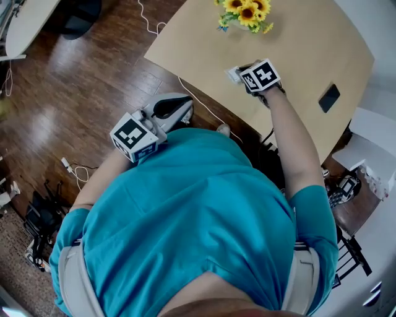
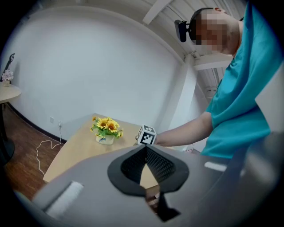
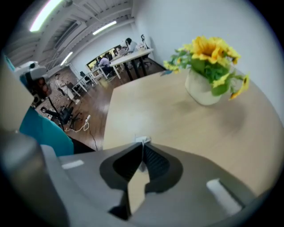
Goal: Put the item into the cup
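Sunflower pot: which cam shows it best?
Right gripper view: the sunflower pot sits close and large, blooms and pot whole. Left gripper view shows it small and far off. Head view cuts it at the top edge, mostly blooms.

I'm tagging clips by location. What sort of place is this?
Probably an open office or lab: a wooden table with potted sunflowers, loose cables on wood flooring, people at long desks behind.

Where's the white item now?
The item is pinched in the right gripper, right of centre in the head view, by the table's near edge, short of the flowers.
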### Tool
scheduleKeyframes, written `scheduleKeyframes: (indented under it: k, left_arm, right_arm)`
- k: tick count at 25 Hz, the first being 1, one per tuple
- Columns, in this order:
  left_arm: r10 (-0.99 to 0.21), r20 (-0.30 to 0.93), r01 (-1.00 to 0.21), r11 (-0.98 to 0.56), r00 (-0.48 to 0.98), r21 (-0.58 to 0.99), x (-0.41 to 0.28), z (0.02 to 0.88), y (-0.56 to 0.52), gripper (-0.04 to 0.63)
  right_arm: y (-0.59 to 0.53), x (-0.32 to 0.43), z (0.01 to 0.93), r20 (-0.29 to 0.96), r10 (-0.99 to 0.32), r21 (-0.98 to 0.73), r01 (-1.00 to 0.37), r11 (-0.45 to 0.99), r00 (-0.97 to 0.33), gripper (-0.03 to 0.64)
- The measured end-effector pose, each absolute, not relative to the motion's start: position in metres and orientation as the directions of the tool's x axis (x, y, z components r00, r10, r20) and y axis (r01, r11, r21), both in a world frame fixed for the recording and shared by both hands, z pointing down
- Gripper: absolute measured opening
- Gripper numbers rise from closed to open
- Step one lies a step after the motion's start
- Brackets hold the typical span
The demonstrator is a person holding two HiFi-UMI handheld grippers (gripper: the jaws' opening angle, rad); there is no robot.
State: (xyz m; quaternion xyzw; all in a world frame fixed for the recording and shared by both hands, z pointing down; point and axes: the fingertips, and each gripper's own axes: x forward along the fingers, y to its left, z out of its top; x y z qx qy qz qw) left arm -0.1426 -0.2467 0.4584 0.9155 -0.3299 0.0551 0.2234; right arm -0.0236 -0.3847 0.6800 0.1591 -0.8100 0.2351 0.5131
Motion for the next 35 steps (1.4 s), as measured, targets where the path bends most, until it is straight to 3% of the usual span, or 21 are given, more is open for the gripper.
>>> scheduleKeyframes:
  k: [4,8,16,26,35]
  left_arm:
    - [-0.554,0.233,-0.600,-0.711,0.799,0.366,-0.127,0.451,-0.249,0.005]
    - [-0.517,0.222,-0.563,-0.744,0.826,0.360,-0.105,0.446,-0.252,0.005]
    - [-0.443,0.230,-0.498,-0.796,0.867,0.345,-0.066,0.456,-0.250,0.005]
    - [-0.407,0.255,-0.473,-0.826,0.877,0.306,-0.045,0.450,-0.243,0.005]
    - [-0.414,0.269,-0.485,-0.817,0.870,0.311,-0.049,0.453,-0.236,0.005]
  right_arm:
    - [-0.385,-0.006,0.608,0.816,-0.110,-0.240,-0.505,0.829,-0.568,0.018]
    - [-0.376,0.056,0.542,0.755,-0.248,-0.191,-0.565,0.803,-0.607,0.018]
    - [-0.320,0.158,0.541,0.806,-0.383,0.026,-0.620,0.784,-0.451,0.017]
    - [-0.295,0.167,0.594,0.854,-0.420,0.203,-0.546,0.812,-0.307,0.018]
    - [-0.293,0.170,0.625,0.871,-0.423,0.240,-0.537,0.809,-0.249,0.017]
